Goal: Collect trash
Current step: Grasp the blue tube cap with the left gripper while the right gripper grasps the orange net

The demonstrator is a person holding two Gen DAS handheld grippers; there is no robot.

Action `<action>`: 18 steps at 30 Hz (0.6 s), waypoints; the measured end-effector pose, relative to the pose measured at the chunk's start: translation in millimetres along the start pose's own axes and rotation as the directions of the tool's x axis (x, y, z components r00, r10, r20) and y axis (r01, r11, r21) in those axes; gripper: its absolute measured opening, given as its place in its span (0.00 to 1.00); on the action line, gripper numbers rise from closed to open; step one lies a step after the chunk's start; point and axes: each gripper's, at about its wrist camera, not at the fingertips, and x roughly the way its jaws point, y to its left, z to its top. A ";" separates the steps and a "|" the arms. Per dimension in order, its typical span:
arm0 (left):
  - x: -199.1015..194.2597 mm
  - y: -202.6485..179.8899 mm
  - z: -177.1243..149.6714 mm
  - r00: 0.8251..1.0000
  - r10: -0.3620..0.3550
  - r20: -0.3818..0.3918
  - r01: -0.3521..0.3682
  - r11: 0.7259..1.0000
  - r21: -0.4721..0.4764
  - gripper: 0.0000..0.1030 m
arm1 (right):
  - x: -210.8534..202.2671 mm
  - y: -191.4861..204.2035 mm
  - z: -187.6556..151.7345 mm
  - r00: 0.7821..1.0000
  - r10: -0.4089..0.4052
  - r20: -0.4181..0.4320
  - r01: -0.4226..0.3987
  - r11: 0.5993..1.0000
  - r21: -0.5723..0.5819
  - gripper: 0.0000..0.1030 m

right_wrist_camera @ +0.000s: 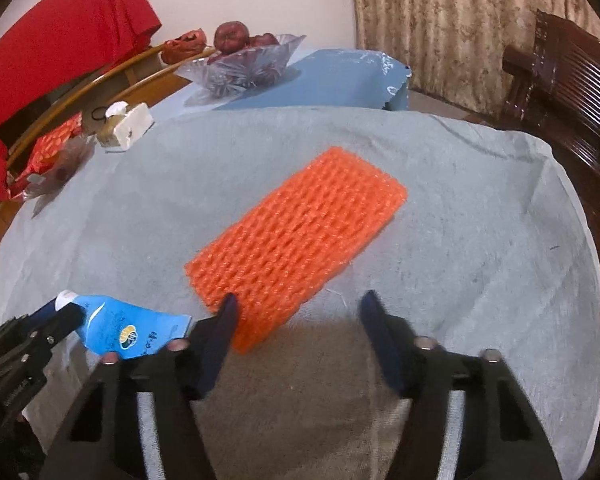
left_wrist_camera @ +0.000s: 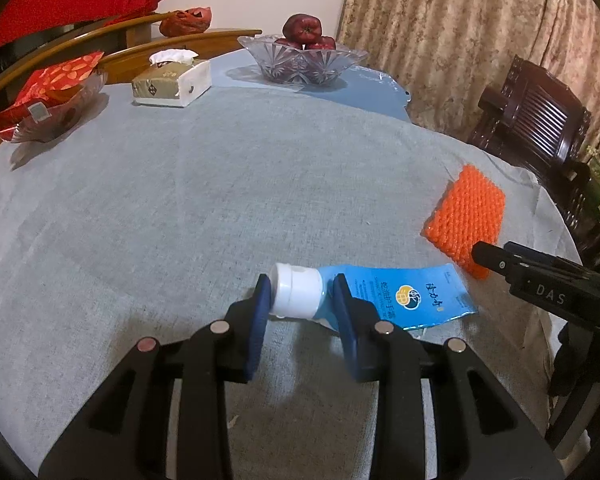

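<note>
Progress, judged: nothing collected yet; both trash items on the cloth, no bin in either view.

Left to right:
- Left gripper [left_wrist_camera: 302, 294]: jaws part-way apart, straddling the white cap end of the blue tube [left_wrist_camera: 384, 294]; whether pads [left_wrist_camera: 262, 312] already press the cap, cannot tell. Tube flattened, lying on its side, crimped end pointing right.
- Orange foam net [right_wrist_camera: 296, 240]: flat on the cloth, just right of the tube, untouched as far as visible.
- Right gripper [right_wrist_camera: 296, 312]: jaws wide, holding nothing; left pad over the net's near corner, right pad beyond the net's edge over bare cloth.

Remaining, judged: closing on tube and net, lifting, carrying off to wherever the trash goes.

Surface and room:
- Grey tablecloth [left_wrist_camera: 180, 200] over a rounded table, slightly creased at the right edge.
- Far left: glass dish with red packets [left_wrist_camera: 48, 100].
- Tissue box [left_wrist_camera: 172, 80], far centre-left.
- Cut-glass fruit bowl [left_wrist_camera: 304, 60] with dark red fruit, on a blue mat.
- Patterned curtain [left_wrist_camera: 480, 40] behind; dark wooden chair [left_wrist_camera: 540, 120] at right.
</note>
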 end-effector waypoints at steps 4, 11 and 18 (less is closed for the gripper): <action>-2.1 -2.6 0.9 1.000 0.011 0.009 -0.011 1.000 -0.002 0.30 | -3.4 1.6 -1.2 0.999 0.042 0.007 -0.042 0.999 -0.024 0.13; -11.8 -5.1 -0.6 1.000 -0.017 0.024 0.017 1.000 0.013 0.28 | -27.8 -10.9 -7.9 0.997 0.061 0.038 -0.061 0.998 0.005 0.09; -17.4 -20.7 -4.2 0.987 -0.160 -0.009 0.160 0.977 0.141 0.26 | -68.5 -29.4 -28.2 0.998 0.039 0.055 -0.040 0.999 0.031 0.09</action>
